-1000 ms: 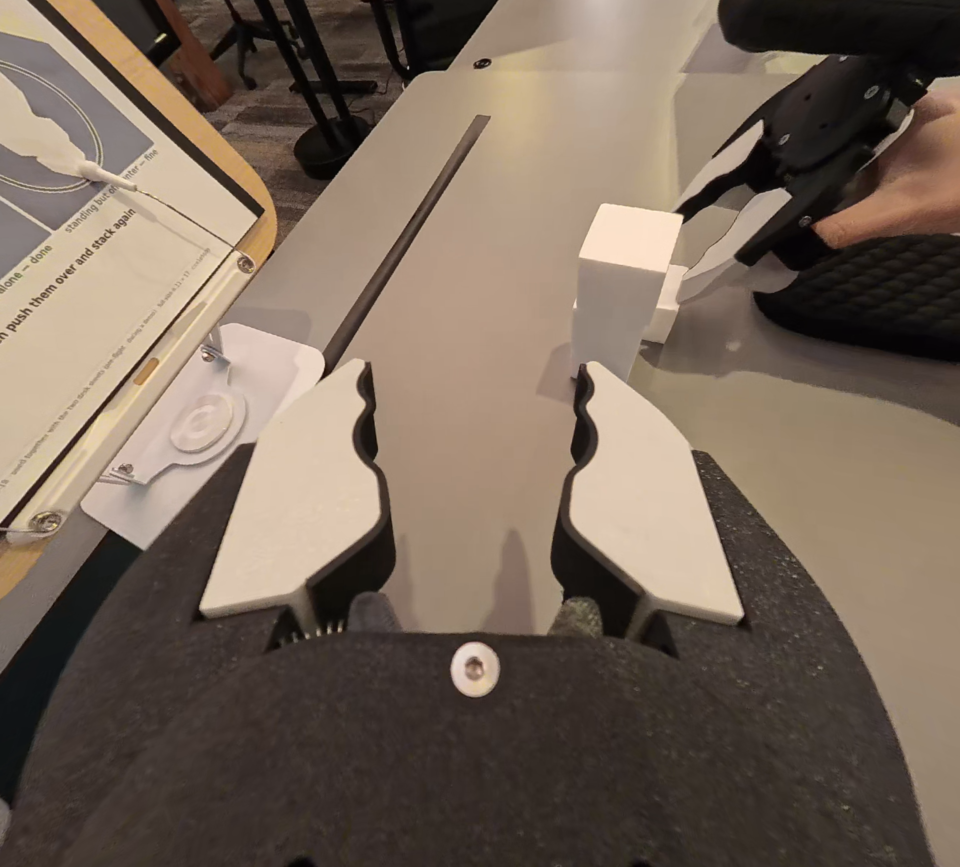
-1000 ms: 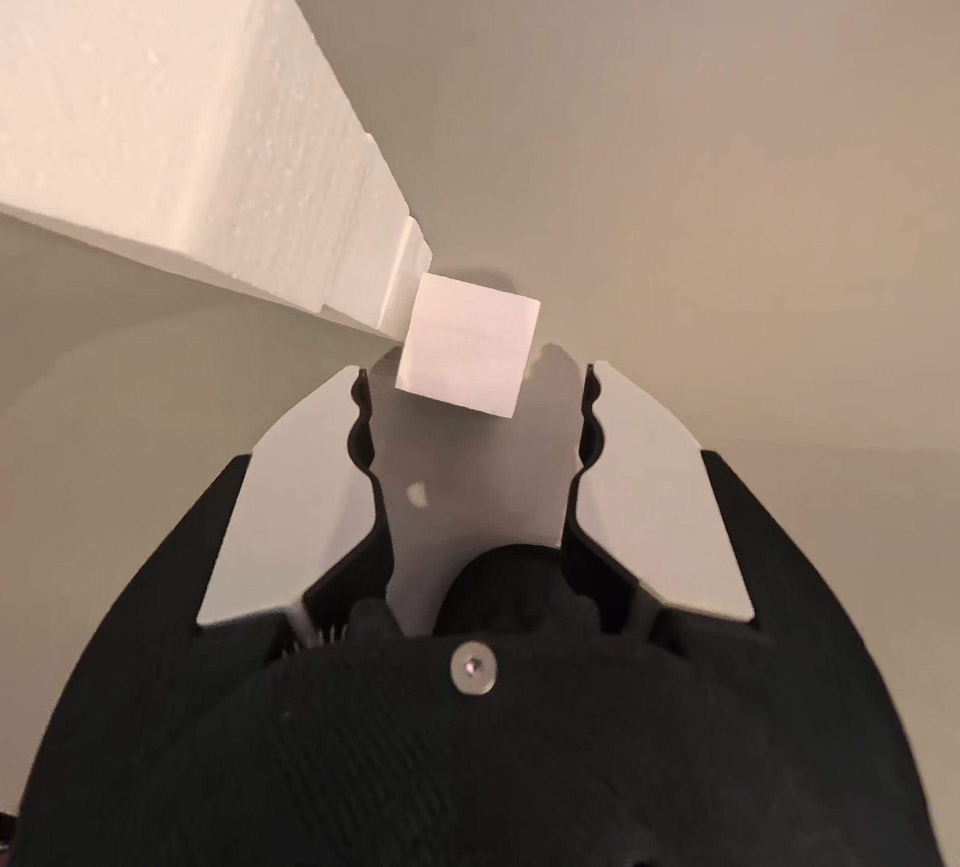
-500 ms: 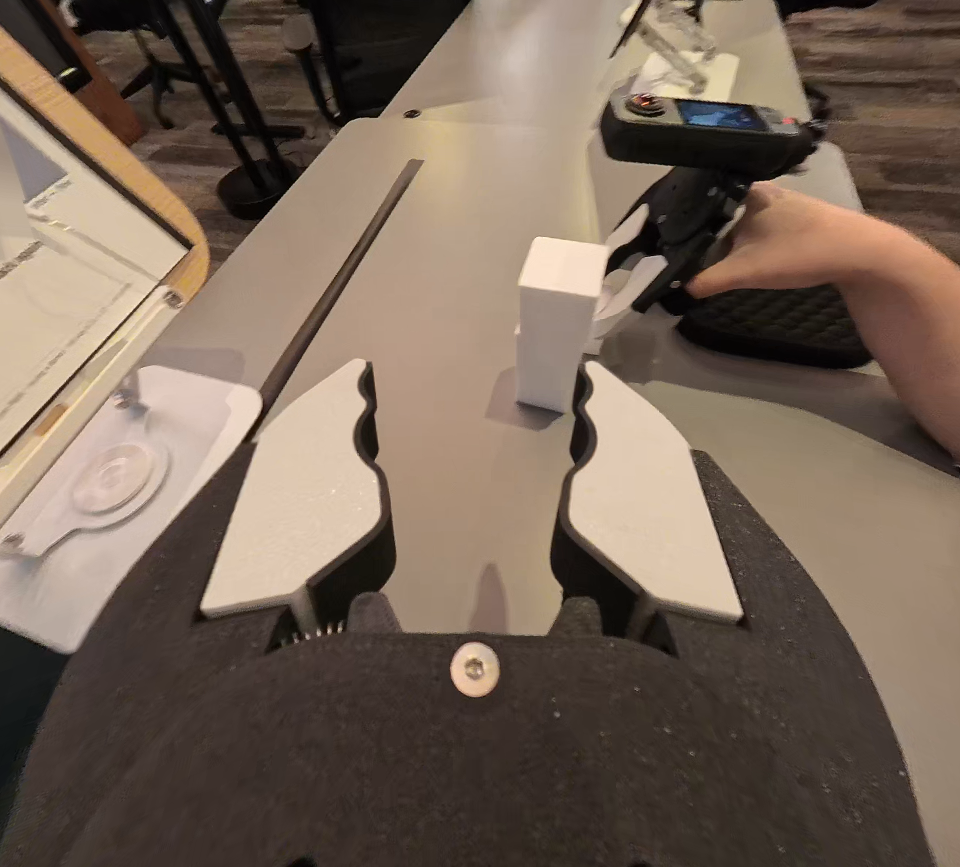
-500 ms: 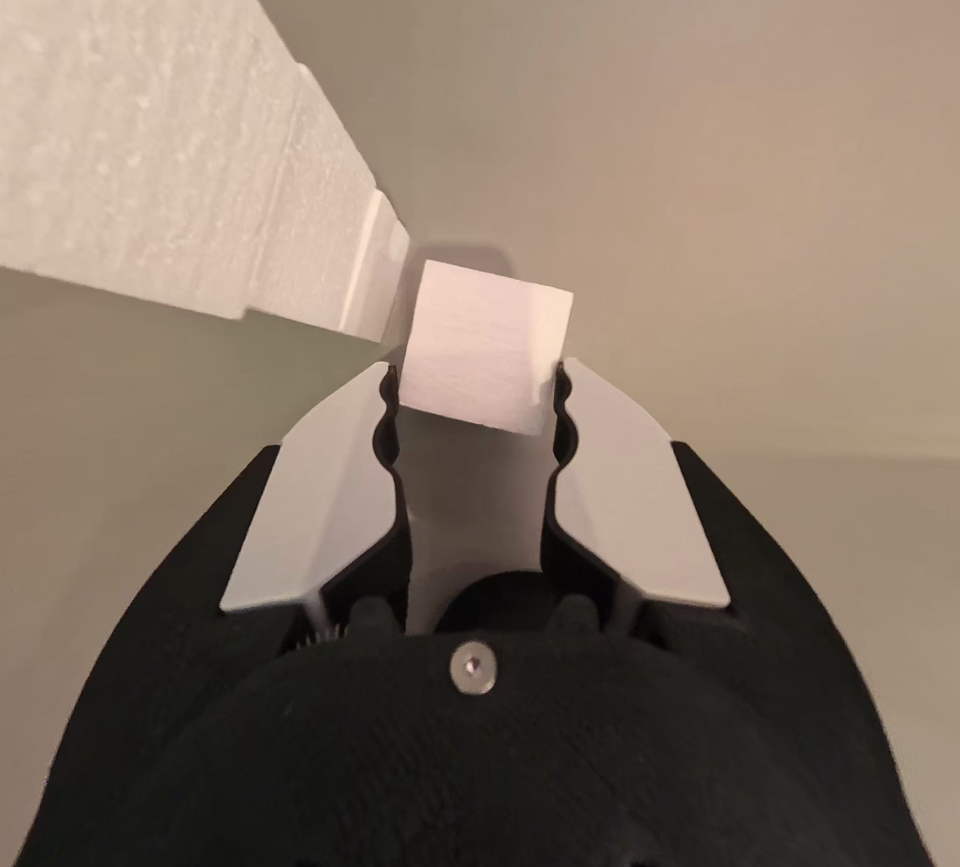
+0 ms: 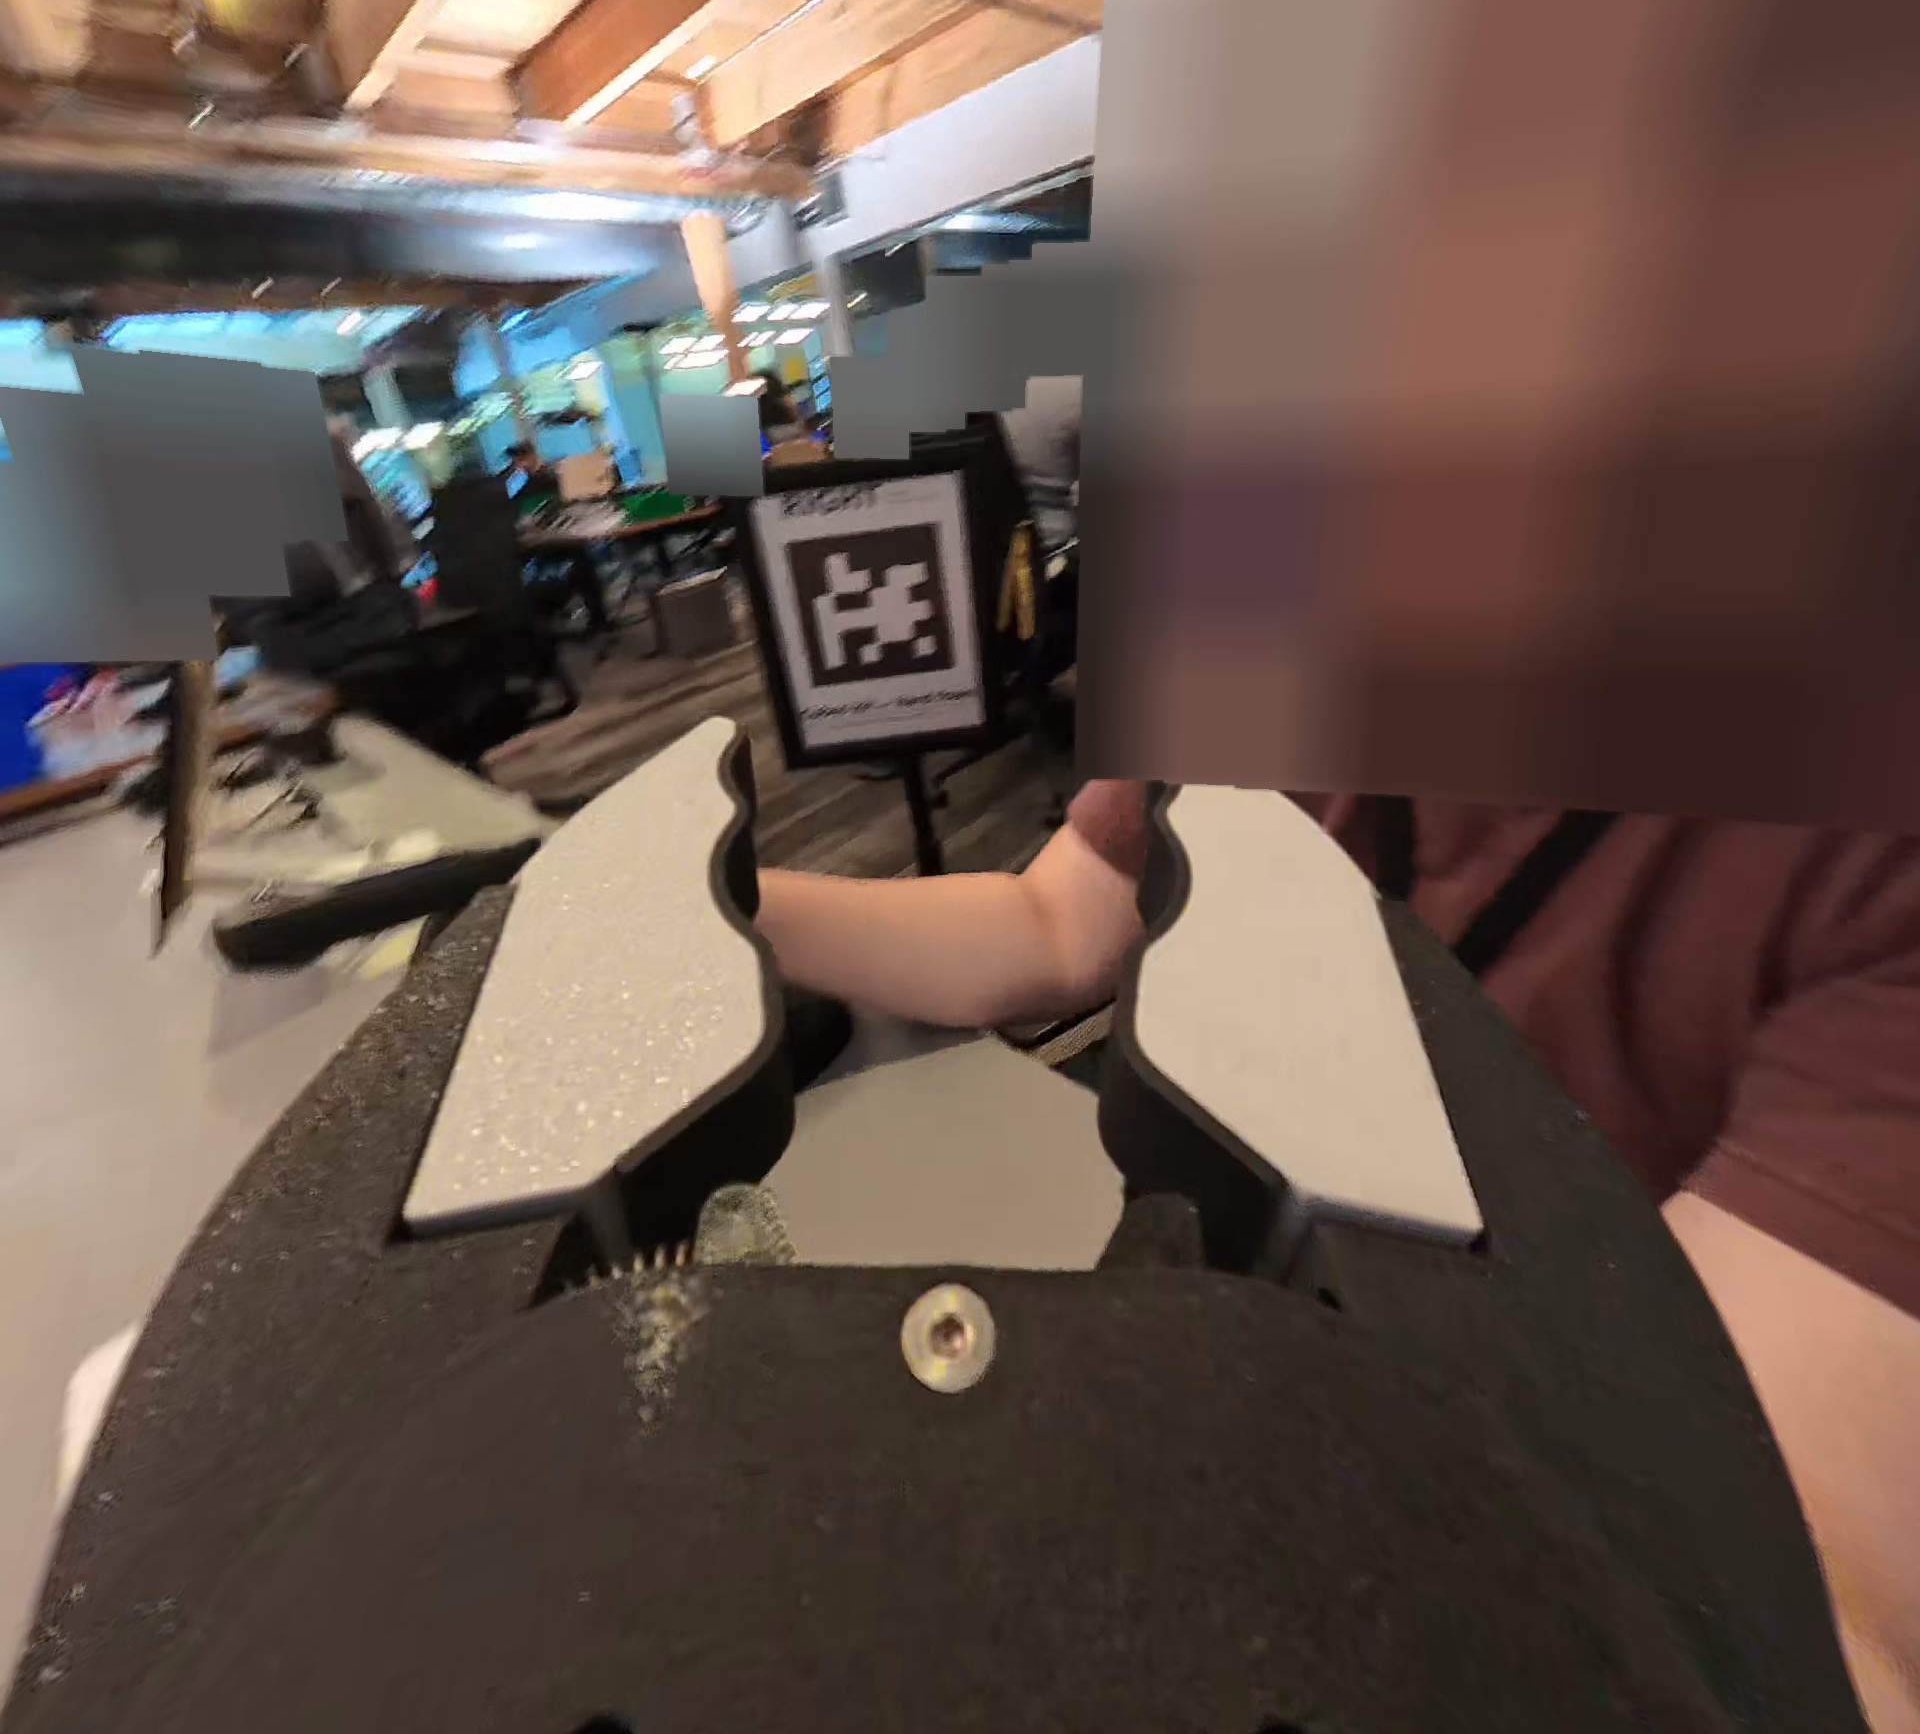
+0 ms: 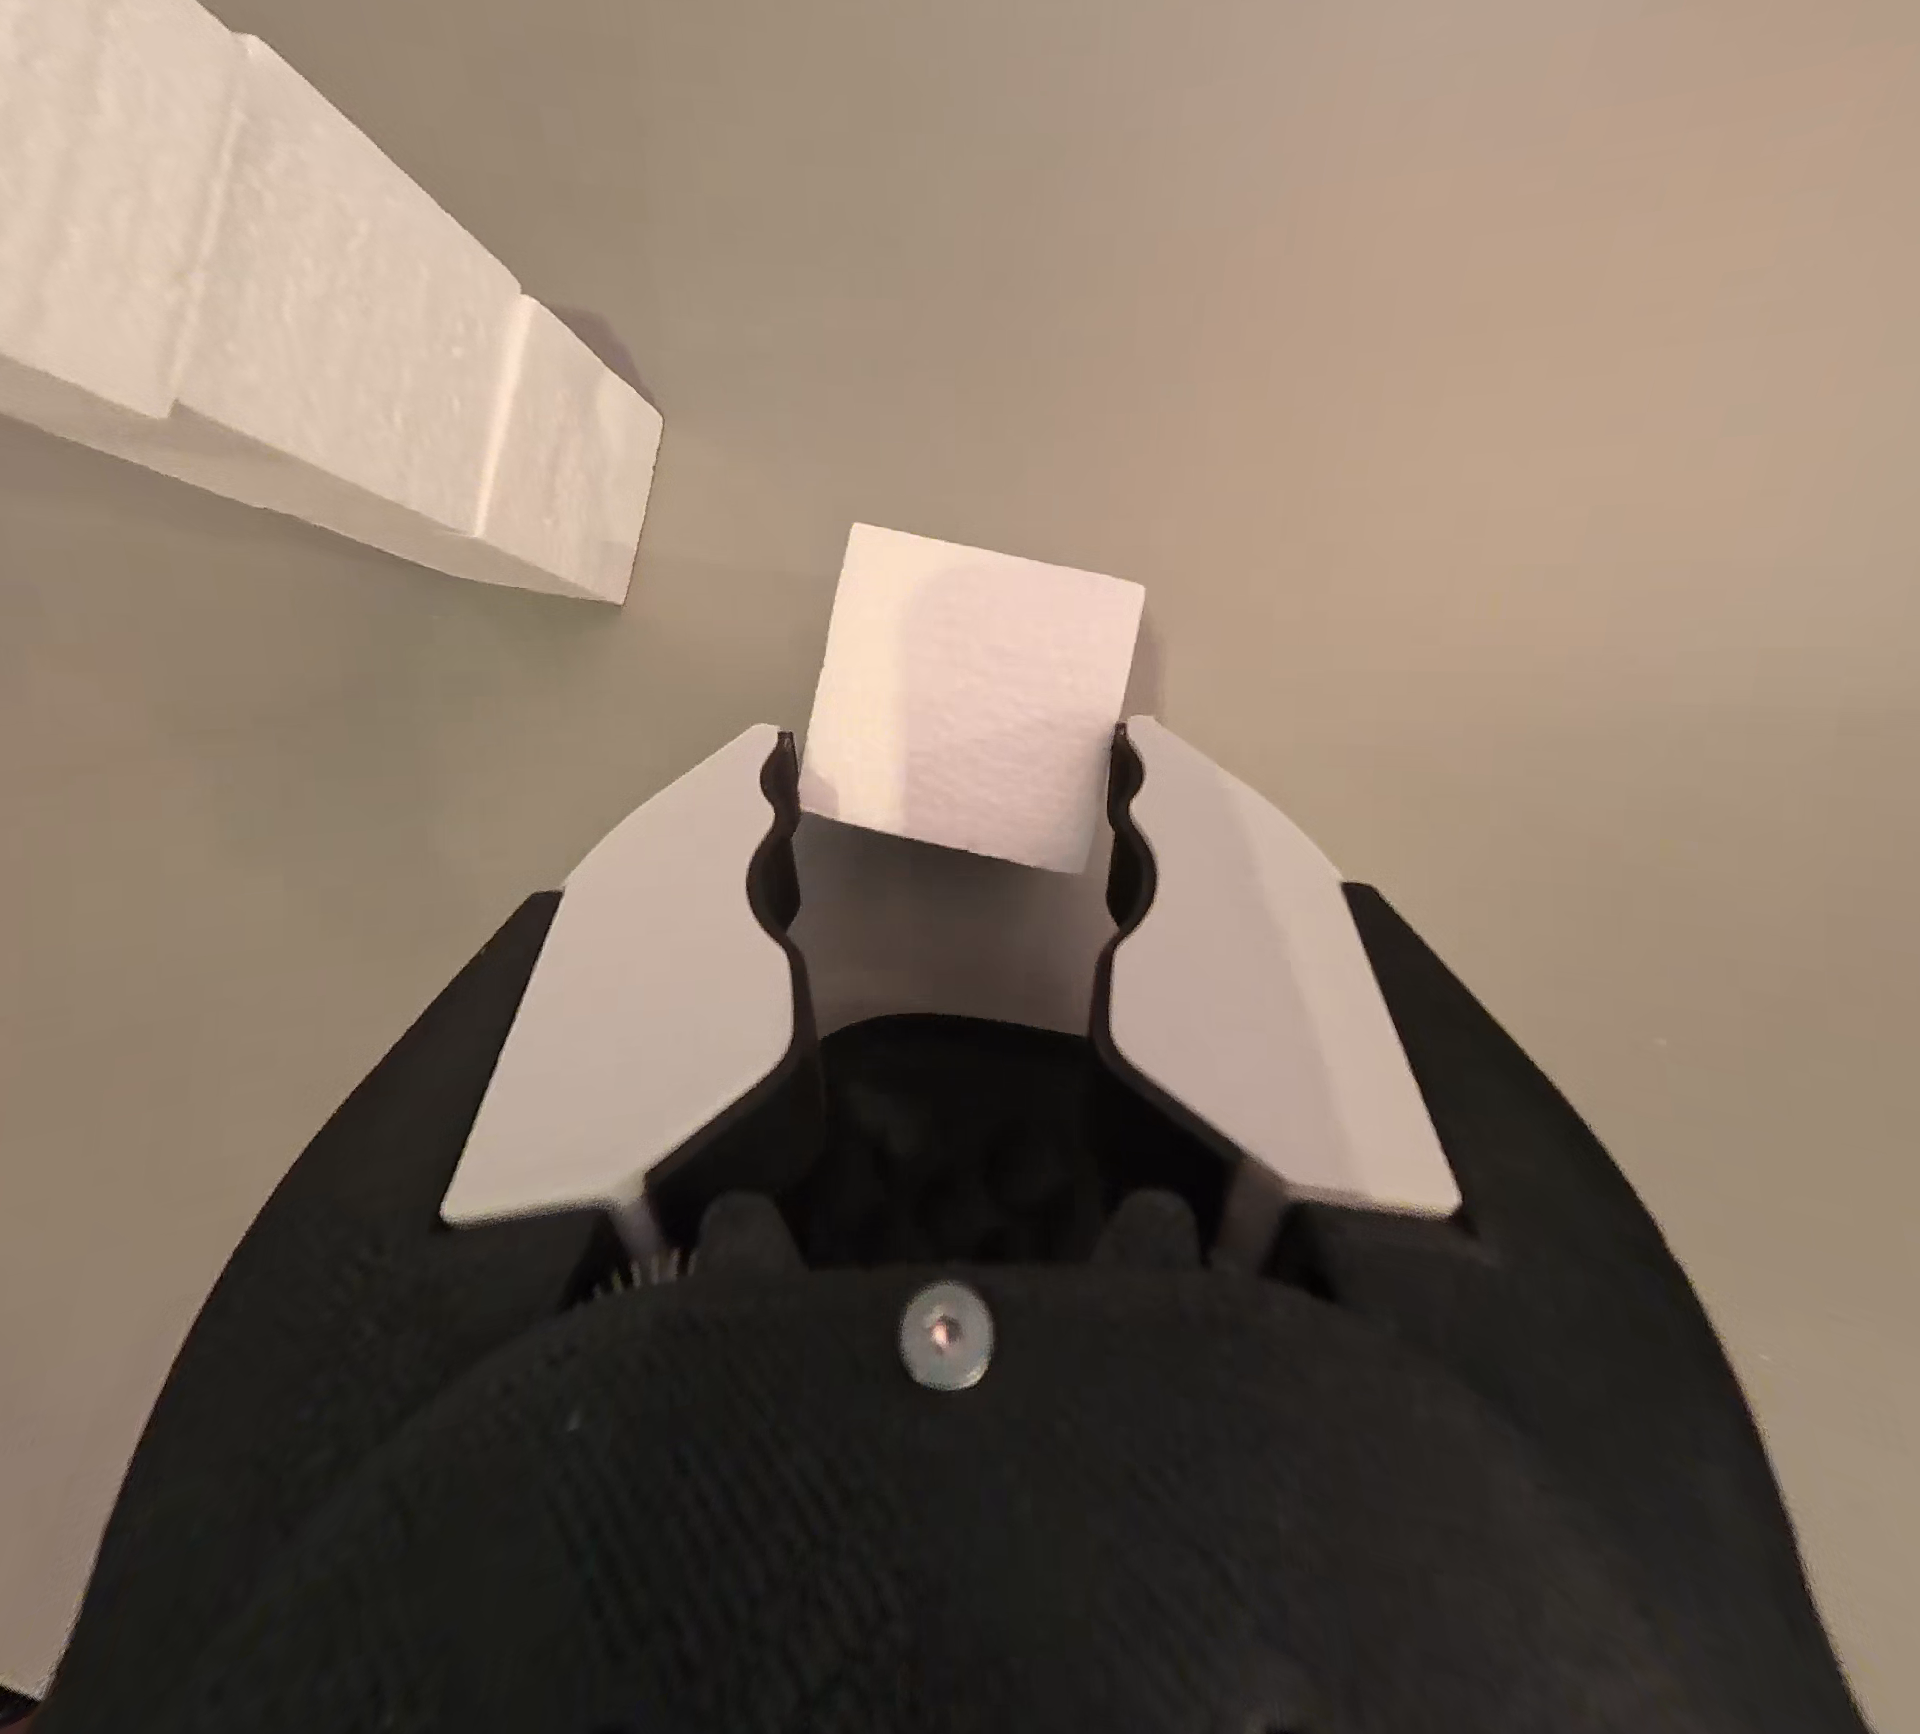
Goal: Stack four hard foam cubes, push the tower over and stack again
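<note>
Foam cubes are the business here, and going from largest to smallest, the grey tabletop fills the right wrist view, with the stack of cubes reaching in from about ten o'clock; at least three blocks show in it, their edges slightly stepped. Smaller, at centre, the single cube sits between the tips of the right claw, which is closed narrowly onto its two side faces; the cube looks slightly lifted, though that cannot be told for sure, and it is apart from the stack's foot. The left claw is spread wide and holds nothing, pointing up across the room. The risk, as I judge it, lies in the grip: only the fingertips catch the cube's lower part, so it could pivot or slip on the way up, and a skewed cube set onto an already uneven stack could bring it down early; brushing the stack in passing would do the same. Only the right view shows cubes and tabletop surface closely; only the left view shows the person's forearm at twelve o'clock between its fingers, a marker sign on a stand beyond, and the office, with no cube visible.
</note>
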Tool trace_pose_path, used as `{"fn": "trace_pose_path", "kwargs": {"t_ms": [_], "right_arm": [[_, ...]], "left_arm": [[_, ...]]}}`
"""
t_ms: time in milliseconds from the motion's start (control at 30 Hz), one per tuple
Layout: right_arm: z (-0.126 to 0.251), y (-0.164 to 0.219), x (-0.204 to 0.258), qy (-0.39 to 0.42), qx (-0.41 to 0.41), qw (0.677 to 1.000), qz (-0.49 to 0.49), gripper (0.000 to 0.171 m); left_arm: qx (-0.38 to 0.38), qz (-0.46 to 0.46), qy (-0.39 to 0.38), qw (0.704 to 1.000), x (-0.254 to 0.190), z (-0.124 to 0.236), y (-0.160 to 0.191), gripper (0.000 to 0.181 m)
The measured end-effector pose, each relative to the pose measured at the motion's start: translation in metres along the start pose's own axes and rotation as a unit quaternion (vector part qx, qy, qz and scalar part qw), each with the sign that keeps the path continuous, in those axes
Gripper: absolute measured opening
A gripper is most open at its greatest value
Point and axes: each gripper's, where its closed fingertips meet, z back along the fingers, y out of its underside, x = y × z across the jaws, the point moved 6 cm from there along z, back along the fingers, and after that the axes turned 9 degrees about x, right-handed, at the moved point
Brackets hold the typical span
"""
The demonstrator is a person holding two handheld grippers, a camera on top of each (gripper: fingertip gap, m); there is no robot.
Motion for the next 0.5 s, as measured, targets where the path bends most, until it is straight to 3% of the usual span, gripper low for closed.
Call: {"fn": "trace_pose_path", "kwargs": {"t_ms": [100, 200, 367, 500], "right_arm": [[-0.002, 0.001, 0.001, -0.006, -0.001, 1.000, 0.007, 0.058], [-0.002, 0.001, 0.004, -0.006, 0.005, 1.000, 0.021, 0.058], [-0.003, 0.000, 0.006, 0.000, 0.009, 0.999, 0.036, 0.058], [-0.003, 0.001, 0.006, -0.001, 0.009, 0.999, 0.040, 0.058]], "left_arm": [[-0.079, -0.058, 0.117, 0.988, -0.029, 0.007, -0.015, 0.075], [-0.155, -0.137, 0.248, 0.946, -0.064, 0.021, -0.021, 0.074], [-0.174, -0.199, 0.314, 0.912, -0.087, 0.029, -0.020, 0.072], [-0.161, -0.186, 0.307, 0.919, -0.084, 0.024, -0.020, 0.073]]}}
